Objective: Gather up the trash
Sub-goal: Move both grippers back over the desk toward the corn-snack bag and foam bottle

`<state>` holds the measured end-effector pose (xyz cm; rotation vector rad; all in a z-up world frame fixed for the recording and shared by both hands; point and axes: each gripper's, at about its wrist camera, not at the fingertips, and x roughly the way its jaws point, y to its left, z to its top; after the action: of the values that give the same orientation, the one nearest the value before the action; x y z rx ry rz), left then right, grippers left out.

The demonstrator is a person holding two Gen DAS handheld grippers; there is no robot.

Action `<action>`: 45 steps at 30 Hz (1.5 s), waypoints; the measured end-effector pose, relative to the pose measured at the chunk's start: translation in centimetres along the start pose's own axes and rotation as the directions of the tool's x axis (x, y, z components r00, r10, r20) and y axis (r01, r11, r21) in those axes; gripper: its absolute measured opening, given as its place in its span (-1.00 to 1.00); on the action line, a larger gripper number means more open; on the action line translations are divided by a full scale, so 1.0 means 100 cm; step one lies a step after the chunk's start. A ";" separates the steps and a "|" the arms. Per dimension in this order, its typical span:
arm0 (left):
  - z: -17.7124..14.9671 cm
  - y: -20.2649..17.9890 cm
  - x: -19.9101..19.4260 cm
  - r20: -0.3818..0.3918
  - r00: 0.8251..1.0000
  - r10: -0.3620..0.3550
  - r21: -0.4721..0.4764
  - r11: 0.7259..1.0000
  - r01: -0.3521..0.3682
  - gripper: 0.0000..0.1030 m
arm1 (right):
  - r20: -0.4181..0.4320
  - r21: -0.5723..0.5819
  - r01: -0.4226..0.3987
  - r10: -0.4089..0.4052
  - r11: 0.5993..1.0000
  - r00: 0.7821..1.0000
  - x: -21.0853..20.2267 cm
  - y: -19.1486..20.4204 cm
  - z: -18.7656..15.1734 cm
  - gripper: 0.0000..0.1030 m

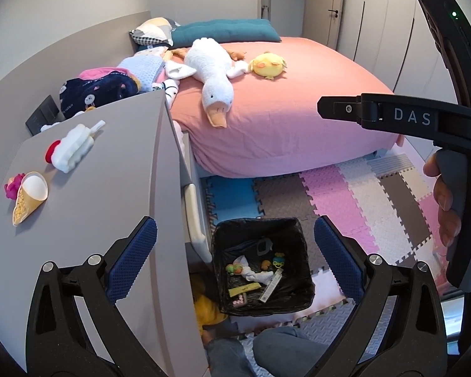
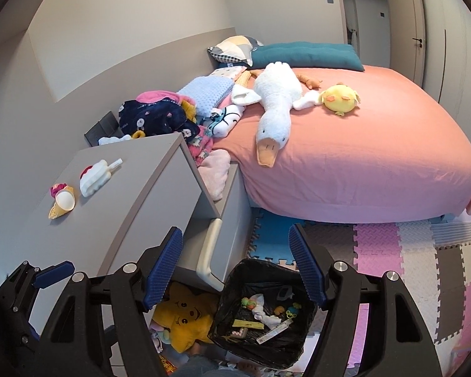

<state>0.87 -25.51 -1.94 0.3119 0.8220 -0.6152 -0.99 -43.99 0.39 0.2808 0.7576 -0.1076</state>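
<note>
From your left wrist camera, your left gripper (image 1: 235, 257) has its jaws spread wide with nothing in them. It hangs right over the trash bin (image 1: 262, 264), which sits on the floor beside the grey cabinet (image 1: 110, 188). I think you hold it there because that is the spot for dropping things in. Inside the black bag lie small bits: a white tissue (image 1: 251, 271), a yellow strip (image 1: 245, 290) and little toy pieces. On the cabinet top two things wait, a white toy with a red end (image 1: 72, 147) and an ice-cream cone toy (image 1: 28, 196). Those may be next to go. Your right hand (image 1: 449, 207) grips the other tool on the right side.

From your right wrist camera, your right gripper (image 2: 235, 267) is partly open and empty too, also over the bin. A yellow star plush (image 2: 185, 320) lies on the floor by the bin. The floor is soft puzzle mats (image 2: 392, 257) in pink, grey and blue. A bed with a pink sheet (image 2: 376, 157) holds a white goose plush (image 2: 274, 106).
</note>
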 end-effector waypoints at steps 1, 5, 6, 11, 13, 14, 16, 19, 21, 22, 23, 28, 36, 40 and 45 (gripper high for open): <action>0.000 0.001 0.000 0.002 1.000 0.004 -0.002 1.000 -0.004 0.88 | 0.001 -0.001 -0.003 0.003 1.000 1.000 0.000 0.002 0.001 0.38; -0.002 0.012 -0.002 0.006 1.000 0.009 -0.027 1.000 -0.009 0.88 | 0.002 -0.008 -0.018 0.018 1.000 1.000 0.002 0.012 0.003 0.38; -0.003 0.015 -0.002 0.007 1.000 0.013 -0.033 0.999 -0.013 0.88 | 0.001 -0.009 -0.022 0.022 1.000 1.000 0.003 0.014 0.003 0.38; -0.007 0.033 -0.004 0.008 0.999 0.035 -0.064 0.997 -0.035 0.88 | -0.007 -0.031 -0.055 0.054 0.998 0.998 0.011 0.033 0.004 0.38; -0.009 0.041 -0.006 0.010 0.999 0.052 -0.076 0.996 -0.051 0.88 | -0.013 -0.042 -0.062 0.062 0.997 0.998 0.014 0.041 0.004 0.38; -0.010 0.045 -0.007 0.012 0.998 0.059 -0.082 0.995 -0.058 0.88 | -0.015 -0.046 -0.068 0.068 0.997 0.998 0.016 0.044 0.004 0.38; -0.012 0.054 -0.009 0.016 0.997 0.070 -0.099 0.993 -0.068 0.88 | -0.021 -0.052 -0.082 0.081 0.995 0.996 0.020 0.053 0.004 0.42; -0.016 0.068 -0.012 0.024 0.996 0.088 -0.118 0.989 -0.085 0.88 | -0.028 -0.064 -0.093 0.091 0.994 0.995 0.026 0.064 0.004 0.43; -0.018 0.077 -0.013 0.028 0.995 0.098 -0.134 0.987 -0.094 0.88 | -0.037 -0.071 -0.099 0.097 0.993 0.995 0.031 0.072 0.004 0.43; -0.020 0.083 -0.014 0.031 0.995 0.097 -0.148 0.985 -0.091 0.88 | -0.041 -0.074 -0.103 0.100 0.992 0.994 0.034 0.076 0.004 0.43; -0.022 0.089 -0.015 0.034 0.995 0.097 -0.160 0.983 -0.090 0.88 | -0.046 -0.079 -0.108 0.105 0.991 0.993 0.037 0.081 0.004 0.43; -0.027 0.112 -0.016 0.039 0.992 0.123 -0.198 0.974 -0.113 0.88 | -0.066 -0.084 -0.134 0.129 0.987 0.989 0.050 0.099 0.004 0.43; -0.040 0.161 -0.019 0.051 0.987 0.154 -0.283 0.950 -0.133 0.88 | -0.100 -0.101 -0.170 0.160 0.980 0.982 0.076 0.135 0.007 0.43; -0.040 0.187 -0.020 0.060 0.981 0.183 -0.328 0.932 -0.154 0.86 | -0.114 -0.101 -0.181 0.170 0.978 0.979 0.089 0.151 0.010 0.43; -0.036 0.212 -0.017 0.052 0.975 0.214 -0.333 0.925 -0.185 0.81 | -0.130 -0.091 -0.205 0.193 0.975 0.973 0.105 0.171 0.016 0.43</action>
<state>11.02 -6.50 -2.48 0.0625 0.7815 -0.2914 11.06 -28.01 -2.14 0.2644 0.8480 0.1397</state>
